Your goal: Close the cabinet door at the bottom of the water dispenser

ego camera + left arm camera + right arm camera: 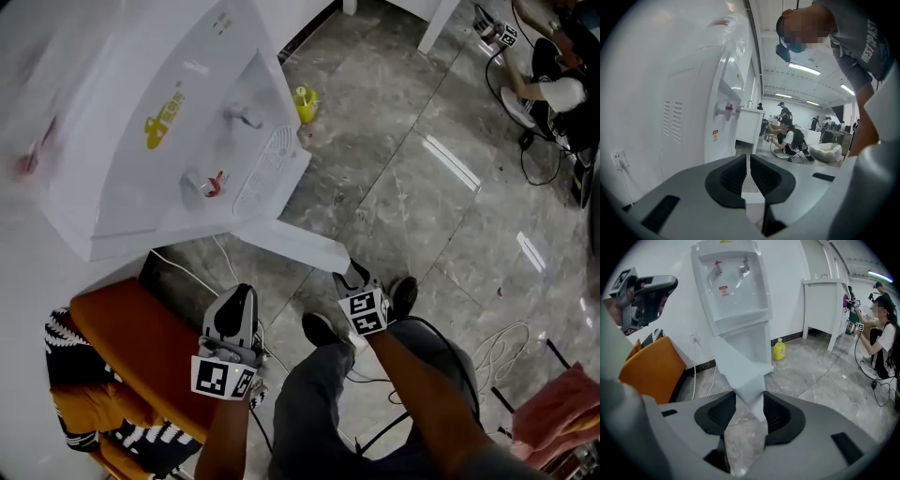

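The white water dispenser (169, 122) stands at the upper left, and its bottom cabinet door (291, 242) swings out open over the grey floor. My right gripper (354, 274) is at the door's free end. In the right gripper view the door's corner (740, 371) reaches between the open jaws of my right gripper (749, 411), and I cannot tell whether a pad touches it. My left gripper (236, 298) hangs lower left, beside the dispenser's side wall (693, 93). The jaws of the left gripper (748, 176) are shut with nothing between them.
An orange chair (141, 347) with a patterned cloth stands left of my legs. A yellow bottle (779, 350) sits by the wall behind the dispenser. A white table (825, 310), a seated person (883, 333) and loose cables (502, 347) lie to the right.
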### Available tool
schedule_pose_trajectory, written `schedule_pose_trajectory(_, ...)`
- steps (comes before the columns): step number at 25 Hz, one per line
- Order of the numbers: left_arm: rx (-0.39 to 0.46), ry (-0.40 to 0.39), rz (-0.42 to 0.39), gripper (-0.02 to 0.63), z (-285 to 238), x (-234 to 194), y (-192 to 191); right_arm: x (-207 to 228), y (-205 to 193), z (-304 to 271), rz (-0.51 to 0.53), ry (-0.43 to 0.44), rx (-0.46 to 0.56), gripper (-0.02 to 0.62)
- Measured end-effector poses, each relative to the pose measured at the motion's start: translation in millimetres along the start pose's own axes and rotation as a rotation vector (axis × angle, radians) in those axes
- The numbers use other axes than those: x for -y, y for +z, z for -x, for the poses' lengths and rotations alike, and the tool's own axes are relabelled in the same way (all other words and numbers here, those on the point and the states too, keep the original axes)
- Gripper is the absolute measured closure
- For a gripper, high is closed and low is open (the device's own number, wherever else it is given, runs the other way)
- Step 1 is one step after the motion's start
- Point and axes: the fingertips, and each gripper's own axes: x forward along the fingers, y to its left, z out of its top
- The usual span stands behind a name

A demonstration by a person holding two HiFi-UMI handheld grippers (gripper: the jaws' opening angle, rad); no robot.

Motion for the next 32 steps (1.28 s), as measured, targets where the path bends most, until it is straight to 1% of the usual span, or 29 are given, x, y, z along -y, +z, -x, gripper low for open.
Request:
schedule_pose_trajectory(2, 0.005, 0.007, 0.008, 0.572, -3, -1, -2, 14, 9, -5, 0.005, -0.013, 0.015, 0.394)
schedule_pose_trajectory(5, 0.019, 0.026, 0.015, 0.572, -6, -5, 1, 39, 27, -14, 0.02, -0.038, 0.039, 0.416)
schedule_pose_trajectory(12, 0.035, 0.068, 0.029, 0.571, -9, -14, 9, 88, 94, -43, 0.042, -0.074, 0.094, 0.446)
schedule_pose_trajectory(18, 0.031, 0.112, 0.04, 0.572, -13, -24, 11, 116, 141, -77, 0.075, -0.082, 0.129, 0.448)
schedule_pose_trajectory(21, 0.038, 0.131, 0.045, 0.572, -17, -26, 15, 123, 166, -95, 0.102, -0.078, 0.151, 0.461)
schedule_pose_trajectory(27, 0.054, 0.149, 0.039, 0.572, -23, -24, 22, 122, 213, -131, 0.129, -0.03, 0.181, 0.463)
schedule_pose_trajectory(32, 0.066, 0.171, 0.033, 0.571, -18, -27, 27, 116, 244, -161, 0.201, -0.006, 0.195, 0.468)
